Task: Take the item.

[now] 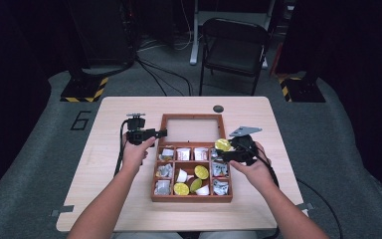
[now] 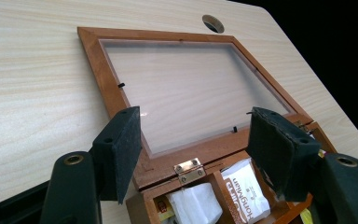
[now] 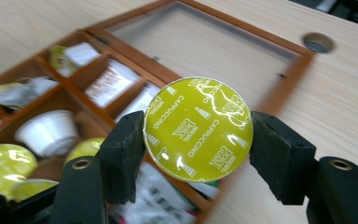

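A wooden compartment box [image 1: 192, 198] lies open mid-table, its glass lid [image 1: 192, 128] [image 2: 186, 88] folded flat behind it. Inside are white sachets [image 2: 244, 189], silver packets [image 1: 163, 170] and yellow-green coffee capsules [image 1: 201, 172]. My right gripper [image 1: 227, 150] [image 3: 198, 140] is shut on one yellow-green cappuccino capsule [image 3: 198, 128] [image 1: 223, 144], held above the box's right rear corner. At the box's left rear corner my left gripper [image 1: 162, 133] [image 2: 193, 144] stands open over the brass hinge [image 2: 189, 169] with nothing between its jaws.
A round cable hole [image 1: 218, 108] sits in the table [image 1: 114, 209] behind the lid. Past the table's far edge stands a black folding chair [image 1: 234, 47], with cables on the floor. Bare tabletop lies left and right of the box.
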